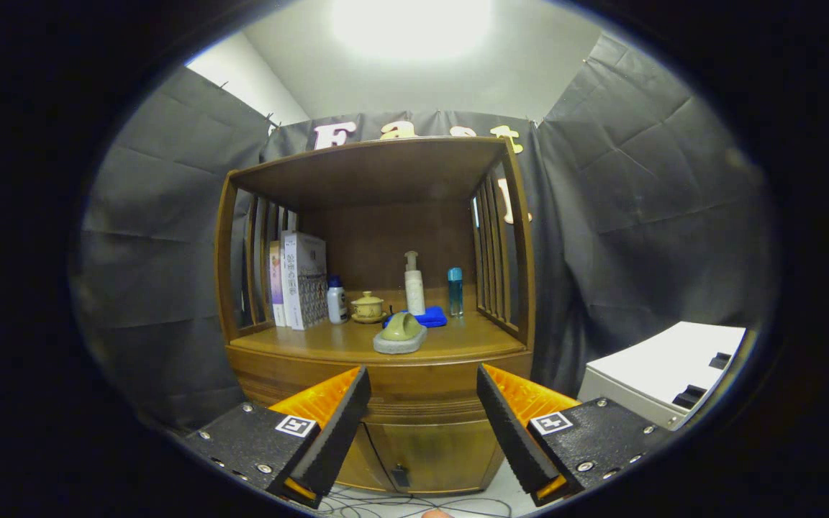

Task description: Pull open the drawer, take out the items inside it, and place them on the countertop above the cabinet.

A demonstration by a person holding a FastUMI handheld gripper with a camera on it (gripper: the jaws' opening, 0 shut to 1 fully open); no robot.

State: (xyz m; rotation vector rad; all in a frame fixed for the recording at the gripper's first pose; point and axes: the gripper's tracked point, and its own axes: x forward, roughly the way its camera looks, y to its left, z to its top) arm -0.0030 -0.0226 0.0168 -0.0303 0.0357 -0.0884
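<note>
Claw (423, 424) of mine hangs wide apart, gripping nothing, before the cabinet (414, 432); its drawer (425, 392) looks closed. On the counter (328, 344) above: books (301, 279) with unreadable writing, lidded cup (368, 306), pump bottle (414, 283).

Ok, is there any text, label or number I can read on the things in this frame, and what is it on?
Books on the countertop: there is print on the spines and cover, too small to read.
White bottle, pump bottle, blue bottle: nothing legible.
Square markers on the gripper: patterns, not words.
Nothing can be quoted.
The gripper's fingers are open, aimed at the cabinet front, holding nothing.
</note>
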